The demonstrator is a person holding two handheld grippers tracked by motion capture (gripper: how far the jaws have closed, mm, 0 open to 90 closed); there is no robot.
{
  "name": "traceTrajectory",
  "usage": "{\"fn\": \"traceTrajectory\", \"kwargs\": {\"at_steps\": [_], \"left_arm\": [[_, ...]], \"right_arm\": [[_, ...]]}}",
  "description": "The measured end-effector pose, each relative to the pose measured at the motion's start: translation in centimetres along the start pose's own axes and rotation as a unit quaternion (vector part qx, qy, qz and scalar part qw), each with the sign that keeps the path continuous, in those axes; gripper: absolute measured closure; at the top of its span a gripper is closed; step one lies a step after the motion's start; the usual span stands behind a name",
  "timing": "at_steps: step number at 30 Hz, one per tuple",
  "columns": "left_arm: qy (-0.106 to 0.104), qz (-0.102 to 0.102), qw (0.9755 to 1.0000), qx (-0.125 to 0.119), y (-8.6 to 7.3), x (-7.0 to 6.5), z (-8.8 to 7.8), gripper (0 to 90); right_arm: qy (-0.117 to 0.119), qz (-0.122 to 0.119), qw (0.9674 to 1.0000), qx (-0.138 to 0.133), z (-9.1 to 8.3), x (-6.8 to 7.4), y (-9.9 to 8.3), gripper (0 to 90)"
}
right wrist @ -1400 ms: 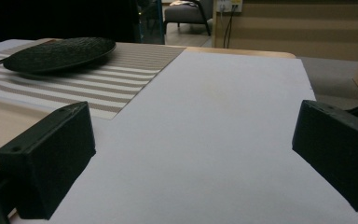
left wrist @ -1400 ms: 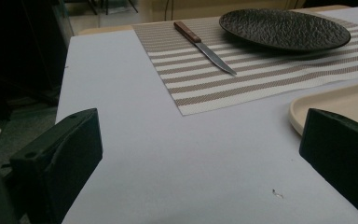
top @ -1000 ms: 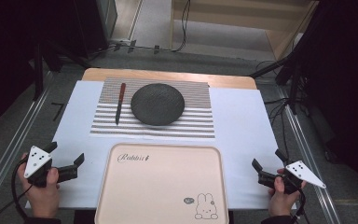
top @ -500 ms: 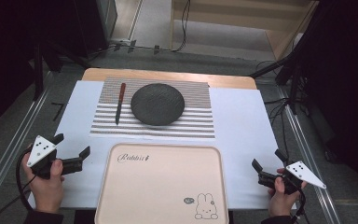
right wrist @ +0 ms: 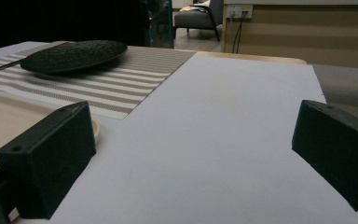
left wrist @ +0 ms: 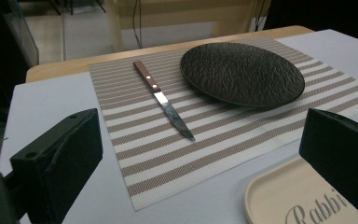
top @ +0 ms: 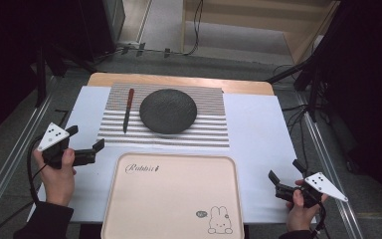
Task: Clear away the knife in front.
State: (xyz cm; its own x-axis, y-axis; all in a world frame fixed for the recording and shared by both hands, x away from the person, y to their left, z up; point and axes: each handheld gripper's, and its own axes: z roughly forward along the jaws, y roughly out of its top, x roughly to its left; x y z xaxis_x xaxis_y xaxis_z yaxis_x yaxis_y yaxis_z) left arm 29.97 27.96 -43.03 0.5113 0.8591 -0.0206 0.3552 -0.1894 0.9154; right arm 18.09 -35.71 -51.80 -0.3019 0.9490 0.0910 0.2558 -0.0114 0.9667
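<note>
With both claws spread wide and empty, the left claw (top: 86, 145) hovers near the knife (left wrist: 163, 99) lying beside the plate (left wrist: 242, 72) on the striped mat (top: 209, 132), best gripped squarely across its handle.

Each hand carries a black two-jaw tool. The left gripper (top: 85, 144) has blocky matte-black jaws, each with a small round hole near its tip, and a pale grey three-cornered plate on top marked with dark dots. A black cable trails from it past a dark sleeve (top: 45, 219). The right gripper (top: 283, 178) is built the same, with the same dotted grey plate.
</note>
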Motion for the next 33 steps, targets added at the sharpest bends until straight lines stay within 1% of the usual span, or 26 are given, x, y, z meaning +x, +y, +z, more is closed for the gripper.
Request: {"fn": "traceTrajectory", "kwargs": {"at_steps": [3,10,12,14,16,18,20,22,29,31,33], "left_arm": [[-0.006,-0.001,1.0,0.006,0.5,0.2,1.1,0.1],[-0.008,-0.003,0.9999,0.01,1.8,0.6,2.8,0.2],[-0.013,-0.012,0.9998,0.01,2.2,1.0,3.3,0.2],[-0.008,-0.016,0.9997,0.015,2.9,1.5,3.9,0.2],[-0.011,-0.021,0.9996,0.014,3.4,1.8,4.3,0.2],[-0.011,-0.021,0.9996,0.015,3.9,1.9,4.8,0.2],[-0.011,-0.017,0.9996,0.021,4.5,2.0,5.4,0.2],[-0.015,-0.018,0.9994,0.024,4.8,2.0,5.9,0.2],[-0.011,-0.017,0.9989,0.042,5.8,2.5,7.6,0.2],[-0.012,-0.018,0.9986,0.048,6.1,2.7,8.2,0.2],[-0.009,-0.02,0.9981,0.058,6.2,3.0,8.7,0.2]], "right_arm": [[0.001,0.0,1.0,0.0,0.0,0.0,0.0,0.0],[0.001,-0.002,1.0,-0.001,0.0,0.0,0.0,0.0],[-0.001,0.0,1.0,-0.001,0.0,0.0,0.0,0.0],[-0.003,0.001,1.0,0.0,0.0,0.0,0.0,0.0],[-0.003,-0.005,1.0,0.001,0.1,0.1,0.0,0.0],[-0.001,-0.01,0.9999,0.003,0.1,0.2,0.0,0.0],[0.0,-0.009,1.0,0.004,0.1,0.2,0.0,0.0],[-0.001,-0.008,1.0,0.001,0.1,0.1,0.0,0.0],[0.001,-0.005,1.0,0.003,0.1,0.1,0.0,0.0],[0.0,-0.005,1.0,0.001,0.1,0.1,0.0,0.0],[0.001,-0.006,1.0,0.002,0.1,0.1,0.0,0.0]]}}
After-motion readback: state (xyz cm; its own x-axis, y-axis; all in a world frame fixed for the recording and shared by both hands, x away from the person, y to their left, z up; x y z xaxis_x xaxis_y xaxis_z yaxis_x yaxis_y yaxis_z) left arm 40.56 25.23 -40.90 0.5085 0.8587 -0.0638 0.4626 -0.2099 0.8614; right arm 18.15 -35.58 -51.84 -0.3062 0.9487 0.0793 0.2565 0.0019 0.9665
